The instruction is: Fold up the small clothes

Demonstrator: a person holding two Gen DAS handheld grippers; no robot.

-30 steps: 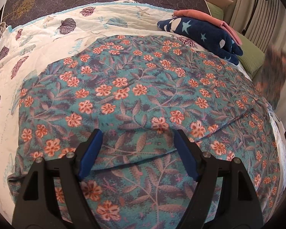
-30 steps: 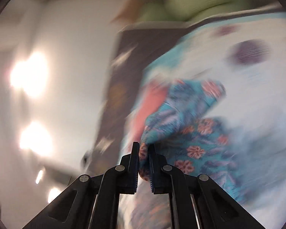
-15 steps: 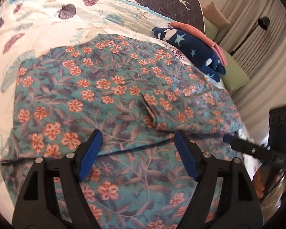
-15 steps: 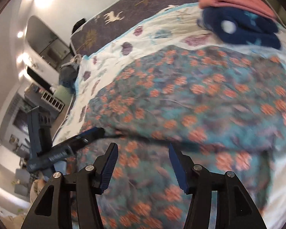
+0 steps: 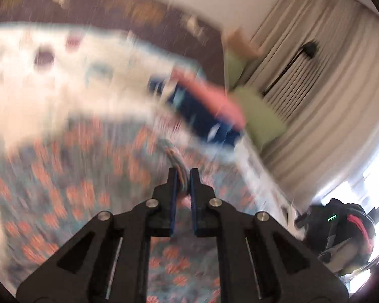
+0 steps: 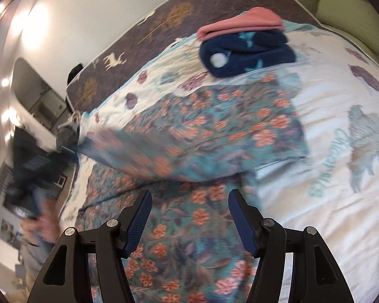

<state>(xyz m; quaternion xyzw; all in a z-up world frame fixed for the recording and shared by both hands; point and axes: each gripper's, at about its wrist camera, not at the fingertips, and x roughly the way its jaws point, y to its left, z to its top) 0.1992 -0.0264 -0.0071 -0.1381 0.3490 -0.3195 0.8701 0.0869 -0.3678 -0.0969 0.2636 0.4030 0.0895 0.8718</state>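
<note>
A teal garment with orange flowers (image 6: 214, 131) lies on the bed, one side lifted and folding over itself. My left gripper (image 5: 183, 174) is shut on a fold of that garment (image 5: 88, 176) and holds it up; this view is blurred by motion. In the right wrist view the left gripper (image 6: 65, 136) shows at the far left, pulling the cloth's edge. My right gripper (image 6: 189, 207) is open and empty, just above the near part of the garment.
A folded pile, navy star-print cloth (image 6: 247, 53) under a pink one (image 6: 240, 22), sits at the far side of the white quilt (image 6: 341, 126). Green pillows (image 6: 351, 12) lie beyond. Curtains (image 5: 315, 63) hang to the right.
My left gripper has shut on the garment's edge and lifted it, swinging fast. My right gripper let go of the cloth a second ago and stays open, now lower over the garment.
</note>
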